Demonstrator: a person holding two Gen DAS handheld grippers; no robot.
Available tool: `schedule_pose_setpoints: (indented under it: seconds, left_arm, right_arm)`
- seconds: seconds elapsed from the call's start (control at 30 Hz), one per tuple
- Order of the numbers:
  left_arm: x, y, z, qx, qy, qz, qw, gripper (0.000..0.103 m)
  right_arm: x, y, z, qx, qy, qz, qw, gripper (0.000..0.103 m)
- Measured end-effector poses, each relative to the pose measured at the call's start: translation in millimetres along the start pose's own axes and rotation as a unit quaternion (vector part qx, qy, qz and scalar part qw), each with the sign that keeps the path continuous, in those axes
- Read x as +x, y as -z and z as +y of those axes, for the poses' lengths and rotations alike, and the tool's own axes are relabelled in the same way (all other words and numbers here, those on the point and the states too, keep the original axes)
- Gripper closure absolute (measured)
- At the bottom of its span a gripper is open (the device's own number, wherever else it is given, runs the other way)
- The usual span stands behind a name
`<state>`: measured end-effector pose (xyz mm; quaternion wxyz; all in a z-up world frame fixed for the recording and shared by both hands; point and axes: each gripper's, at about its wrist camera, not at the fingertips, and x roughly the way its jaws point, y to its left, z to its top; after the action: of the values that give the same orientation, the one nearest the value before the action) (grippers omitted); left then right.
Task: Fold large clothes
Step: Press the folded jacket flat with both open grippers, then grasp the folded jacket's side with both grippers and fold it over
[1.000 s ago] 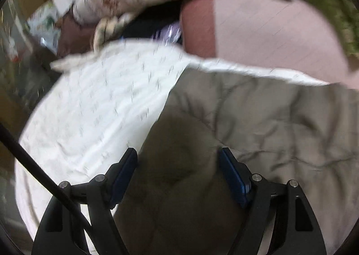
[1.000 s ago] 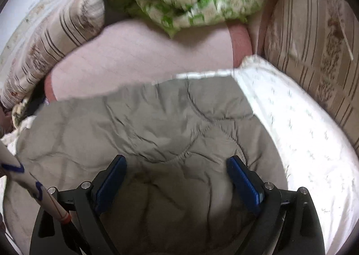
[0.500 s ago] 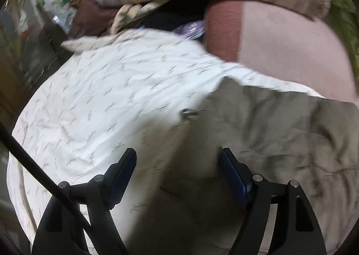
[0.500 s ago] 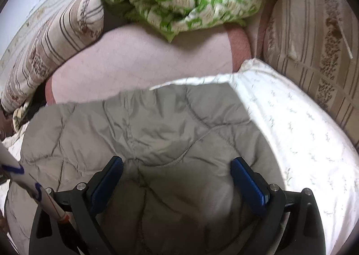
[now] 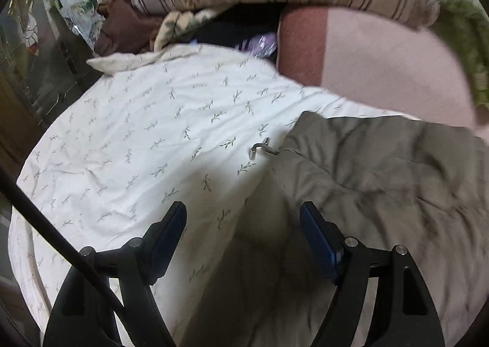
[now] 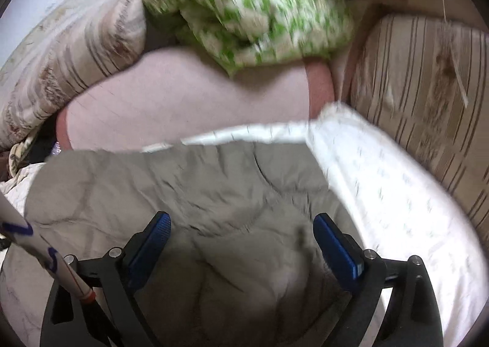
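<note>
White sprigged sheet [image 5: 146,139] under grey quilted jacket [image 6: 189,194]; left tool [image 5: 243,224] and right tool [image 6: 241,240] both spread, empty.

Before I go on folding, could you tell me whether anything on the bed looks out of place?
One thing stands out: a metal zipper pull sticks out from the grey-green jacket's edge onto the white sheet, so it may snag in a fold. Both the left gripper and right gripper hang open above.

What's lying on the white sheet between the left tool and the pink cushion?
In the left wrist view, the grey quilted jacket fills that stretch, its metal zipper pull resting on the white sheet.
</note>
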<state>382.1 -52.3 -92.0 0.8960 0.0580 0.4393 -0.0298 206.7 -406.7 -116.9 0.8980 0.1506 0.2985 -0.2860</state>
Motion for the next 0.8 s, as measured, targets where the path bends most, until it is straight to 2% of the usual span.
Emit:
schedule_pose_setpoints:
  seconds: [0.07,0.13,0.2,0.27,0.4,0.53,0.6,0.8]
  left_arm:
    - [-15.6,12.0,5.8,-0.001,0.015,-0.003,0.9999,0.027]
    - [-15.6,22.8,7.8,0.004,0.021,0.008,0.9997,0.027]
    - [-2.5,34.3,6.2,0.017,0.003,0.032,0.9993,0.027]
    - [3.5,39.4,7.0,0.015,0.003,0.042,0.9990,0.027]
    - [-14.8,35.9,15.1,-0.001,0.016,0.045,0.9989,0.027]
    - [-40.5,32.6,28.6,0.001,0.016,0.020,0.9997,0.027]
    - [-45.2,34.8,43.4,-0.019,0.025,0.020,0.9993,0.027]
    - [-27.6,51.3,76.1,-0.088,0.094,0.041,0.9908,0.027]
  right_arm:
    - [-8.5,-0.4,7.7,-0.011,-0.009,-0.003,1.000,0.007]
    - [-10.0,5.6,17.0,-0.018,-0.034,0.016,0.999,0.009]
    - [-5.8,14.2,27.6,-0.032,-0.048,0.041,0.997,0.009]
    - [1.9,25.4,37.5,-0.056,-0.040,0.062,0.996,0.009]
    - [-2.5,26.0,35.3,-0.067,-0.036,0.065,0.995,0.009]
    - [-26.2,20.6,14.8,-0.058,-0.027,0.049,0.997,0.009]
    - [-38.7,19.2,-6.5,-0.044,-0.021,0.046,0.998,0.009]
    - [-54.9,27.6,-77.5,0.030,-0.017,0.064,0.997,0.009]
